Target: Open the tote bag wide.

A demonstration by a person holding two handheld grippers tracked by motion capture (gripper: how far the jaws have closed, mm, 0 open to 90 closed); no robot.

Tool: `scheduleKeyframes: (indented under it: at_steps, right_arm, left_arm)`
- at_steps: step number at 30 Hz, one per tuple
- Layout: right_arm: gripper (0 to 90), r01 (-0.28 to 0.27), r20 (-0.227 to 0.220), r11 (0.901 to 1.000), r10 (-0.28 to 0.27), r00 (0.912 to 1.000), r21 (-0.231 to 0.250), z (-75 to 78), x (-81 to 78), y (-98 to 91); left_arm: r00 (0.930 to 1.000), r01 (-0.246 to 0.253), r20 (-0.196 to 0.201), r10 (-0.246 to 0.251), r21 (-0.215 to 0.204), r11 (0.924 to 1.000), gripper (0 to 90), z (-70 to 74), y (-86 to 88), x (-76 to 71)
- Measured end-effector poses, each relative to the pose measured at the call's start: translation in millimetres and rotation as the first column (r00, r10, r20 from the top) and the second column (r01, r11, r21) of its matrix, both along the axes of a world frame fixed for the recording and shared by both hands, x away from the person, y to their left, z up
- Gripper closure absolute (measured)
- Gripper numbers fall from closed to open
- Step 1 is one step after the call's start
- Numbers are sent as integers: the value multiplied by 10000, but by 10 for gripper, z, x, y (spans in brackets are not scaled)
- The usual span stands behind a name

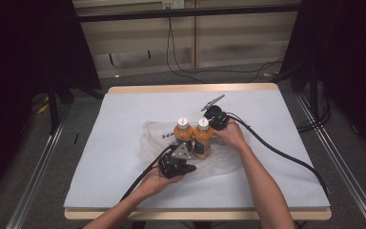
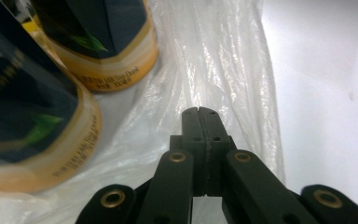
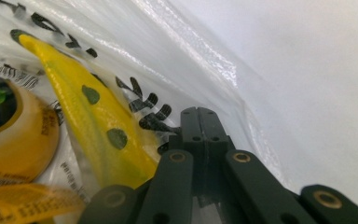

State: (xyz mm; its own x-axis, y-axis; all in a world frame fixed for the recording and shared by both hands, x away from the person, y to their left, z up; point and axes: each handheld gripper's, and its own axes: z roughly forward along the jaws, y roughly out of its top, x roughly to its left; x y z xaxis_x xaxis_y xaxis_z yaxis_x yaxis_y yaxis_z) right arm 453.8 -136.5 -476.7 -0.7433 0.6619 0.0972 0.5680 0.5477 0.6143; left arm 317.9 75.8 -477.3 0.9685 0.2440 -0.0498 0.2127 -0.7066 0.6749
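Observation:
Two orange bottles with white caps point(image 1: 183, 135) point(image 1: 203, 138) stand side by side on a clear plastic bag point(image 1: 153, 136) in the middle of the white table point(image 1: 124, 109). My left gripper point(image 1: 189, 168) sits at the bag's near edge, jaws shut, with the film point(image 2: 214, 60) bunching at its tips point(image 2: 199, 111). Both bottles point(image 2: 28, 116) point(image 2: 107, 42) rise to its left. My right gripper point(image 1: 213, 125) is behind the right bottle, jaws shut at the bag's printed film point(image 3: 168, 46). A yellow print point(image 3: 98, 121) and a bottle point(image 3: 18, 135) lie to the left of its tips point(image 3: 198, 111).
Black cables point(image 1: 276, 152) point(image 1: 140, 179) trail from both grippers across the table. Bare white surface lies all around the bag. The table's front edge point(image 1: 195, 213) is near the forearms, and dark curtains point(image 1: 28, 47) flank the floor beyond.

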Motion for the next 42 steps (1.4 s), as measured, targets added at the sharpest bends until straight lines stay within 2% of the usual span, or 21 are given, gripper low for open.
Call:
scheduleKeyframes:
  at_steps: [3, 4, 6, 8, 9, 10, 13, 15, 17, 19, 20, 21, 22, 27, 28, 31, 33, 34, 35, 38, 42]
  right_arm:
    - [900, 155, -77, 9999, -155, 9998, -26, 4, 28, 17]
    - [900, 157, -26, 9999, -157, 9999, -2, 0, 42, 13]
    - [900, 269, -7, 9996, -269, 9996, 32, -3, 63, 11]
    - [900, 399, -37, 9992, -398, 9992, 82, -6, 83, 11]
    - [900, 466, 0, 9989, -466, 9989, 69, -7, 94, 15]
    - [900, 524, 0, 9986, -524, 9986, 28, -5, 105, 20]
    - [900, 647, 37, 9979, -647, 9979, -70, -1, 144, 36]
    - [900, 708, 46, 9974, -708, 9975, -110, -1, 163, 37]
    - [900, 809, 45, 9967, -809, 9967, -83, -1, 182, 45]
    - [900, 840, 62, 9964, -839, 9965, -90, -3, 202, 42]
    - [900, 903, 33, 9959, -902, 9959, -108, -3, 209, 42]
    - [900, 904, 51, 9958, -904, 9959, -108, -4, 220, 39]
    - [900, 948, 26, 9954, -948, 9955, -101, -3, 228, 39]
    - [900, 1053, 111, 9941, -1050, 9944, -266, 1, 268, 58]
    - [900, 1056, 123, 9941, -1053, 9944, -265, 0, 272, 59]
    - [900, 1197, 166, 9925, -1193, 9927, -268, -1, 284, 63]
    - [900, 1201, 242, 9923, -1193, 9926, -315, -4, 293, 65]
    - [900, 1268, 253, 9915, -1261, 9917, -306, -4, 299, 68]
    - [900, 1334, 227, 9905, -1327, 9909, -322, -3, 303, 70]
    - [900, 1346, 340, 9902, -1333, 9905, -375, -5, 325, 73]
    - [900, 1413, 340, 9894, -1401, 9895, -337, -7, 334, 74]
  left_arm:
    - [9998, 219, -18, -219, -2, 9998, 900, 6, -8, -52]
    - [9980, 451, -430, -455, -95, 9989, 900, 10, 0, -63]
    - [9982, 573, -148, -574, -73, 9983, 900, 9, 6, -138]
    - [9975, 677, -182, -677, 36, 9977, 900, 18, 28, -172]
    - [9972, 697, -259, -702, -182, 9974, 900, 5, 33, -184]
    - [9968, 758, -262, -758, 12, 9971, 900, 19, 42, -192]
    - [9952, 954, -219, -953, 32, 9954, 900, 25, 44, -223]
    - [9954, 928, -249, -930, -70, 9957, 900, 20, 54, -249]
    - [9950, 976, -224, -973, 125, 9951, 900, 33, 69, -270]
    - [9941, 1059, -211, -1060, -71, 9944, 900, 21, 74, -278]
    - [9937, 1108, -205, -1103, 265, 9935, 900, 45, 82, -281]
    - [9943, 1053, -184, -1054, -54, 9944, 900, 21, 75, -297]
    - [9946, 1035, -91, -1035, -83, 9946, 900, 18, 71, -306]
    - [9935, 1131, -113, -1130, 82, 9935, 900, 32, 80, -311]
    - [9932, 1166, -107, -1163, 306, 9927, 900, 48, 83, -306]
    - [9930, 1173, -123, -1172, 157, 9930, 900, 39, 82, -305]
    - [9926, 1203, -171, -1199, 299, 9923, 900, 52, 87, -308]
    - [9919, 1254, -221, -1252, 62, 9921, 900, 37, 88, -309]
    - [9905, 1336, -343, -1331, 120, 9910, 900, 47, 94, -309]
    - [9933, 1145, -167, -1145, -16, 9934, 900, 29, 95, -328]
    - [9926, 1177, -288, -1179, -102, 9930, 900, 26, 98, -300]
